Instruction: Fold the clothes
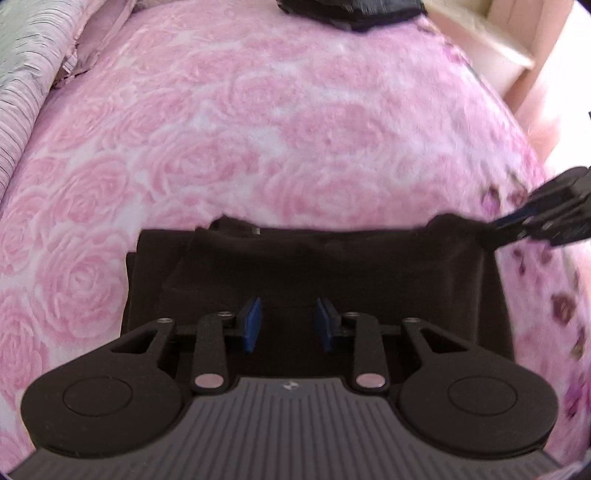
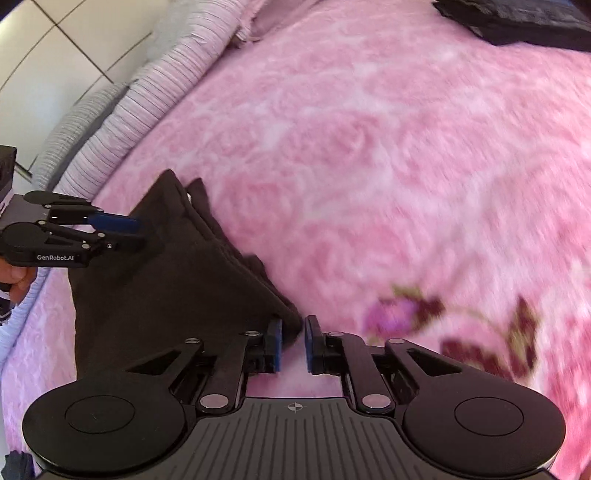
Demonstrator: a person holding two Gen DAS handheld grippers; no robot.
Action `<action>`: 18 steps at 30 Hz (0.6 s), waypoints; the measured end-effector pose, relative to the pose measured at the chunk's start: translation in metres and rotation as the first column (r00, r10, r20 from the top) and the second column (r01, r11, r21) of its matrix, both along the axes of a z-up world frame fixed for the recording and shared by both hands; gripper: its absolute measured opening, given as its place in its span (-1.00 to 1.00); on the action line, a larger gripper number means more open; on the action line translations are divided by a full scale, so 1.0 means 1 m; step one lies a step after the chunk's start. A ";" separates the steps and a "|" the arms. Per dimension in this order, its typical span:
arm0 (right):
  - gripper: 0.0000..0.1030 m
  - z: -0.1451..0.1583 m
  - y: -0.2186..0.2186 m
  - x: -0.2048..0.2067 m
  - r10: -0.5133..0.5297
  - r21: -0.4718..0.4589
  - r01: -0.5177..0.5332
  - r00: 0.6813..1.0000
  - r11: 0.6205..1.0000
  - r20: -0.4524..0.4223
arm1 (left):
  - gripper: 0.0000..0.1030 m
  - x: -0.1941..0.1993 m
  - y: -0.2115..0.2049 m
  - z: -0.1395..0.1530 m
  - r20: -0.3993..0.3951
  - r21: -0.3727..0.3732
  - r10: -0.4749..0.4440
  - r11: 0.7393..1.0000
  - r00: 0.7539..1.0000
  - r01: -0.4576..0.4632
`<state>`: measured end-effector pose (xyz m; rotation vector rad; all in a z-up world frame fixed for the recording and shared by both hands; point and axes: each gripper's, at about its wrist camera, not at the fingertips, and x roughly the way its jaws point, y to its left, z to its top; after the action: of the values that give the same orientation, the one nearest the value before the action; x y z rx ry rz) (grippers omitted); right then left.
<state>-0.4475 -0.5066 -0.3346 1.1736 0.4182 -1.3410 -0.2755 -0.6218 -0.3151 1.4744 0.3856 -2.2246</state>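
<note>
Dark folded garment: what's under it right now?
The dark folded garment lies on the pink rose-patterned blanket, which shows all around it. Whatever sits between its own layers, or directly beneath it, is covered.

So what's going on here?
A person with a gripper in each hand is folding a dark garment on a pink bed cover. The right gripper has its pads at the garment's near corner; whether it pinches the cloth is unclear. The left gripper hovers open above the folded cloth. Another dark pile lies farther back.
</note>
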 end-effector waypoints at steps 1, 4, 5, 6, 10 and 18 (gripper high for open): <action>-0.65 0.002 0.005 0.000 -0.006 0.010 0.006 1.000 1.000 -0.008 | -0.45 0.001 -0.002 -0.010 0.031 -0.001 -0.002 1.000 1.000 0.002; -0.56 0.025 0.014 0.007 -0.009 -0.028 0.007 0.997 1.000 -0.074 | -0.33 0.015 -0.017 -0.025 0.024 0.010 0.052 0.999 0.998 -0.052; -0.54 0.033 0.017 0.010 -0.008 -0.050 0.003 0.995 0.999 -0.097 | -0.32 0.021 -0.024 -0.024 0.016 0.011 0.088 0.996 0.996 -0.089; -0.50 0.041 0.018 0.014 0.003 -0.077 -0.011 0.995 0.997 -0.103 | -0.35 0.026 -0.029 -0.022 0.014 0.001 0.115 0.993 0.993 -0.115; -0.40 0.051 0.010 0.036 0.130 -0.172 -0.143 0.988 0.975 -0.084 | -0.57 0.043 -0.051 -0.025 0.020 -0.011 0.206 0.979 0.978 -0.206; -0.42 -0.002 -0.044 0.042 0.226 -0.099 -0.230 0.973 0.968 -0.050 | -0.83 0.056 -0.067 -0.020 -0.008 -0.010 0.243 0.970 0.970 -0.243</action>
<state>-0.4052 -0.5509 -0.3365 0.9829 0.4898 -1.1728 -0.2198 -0.6885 -0.3348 1.3359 0.5256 -2.0351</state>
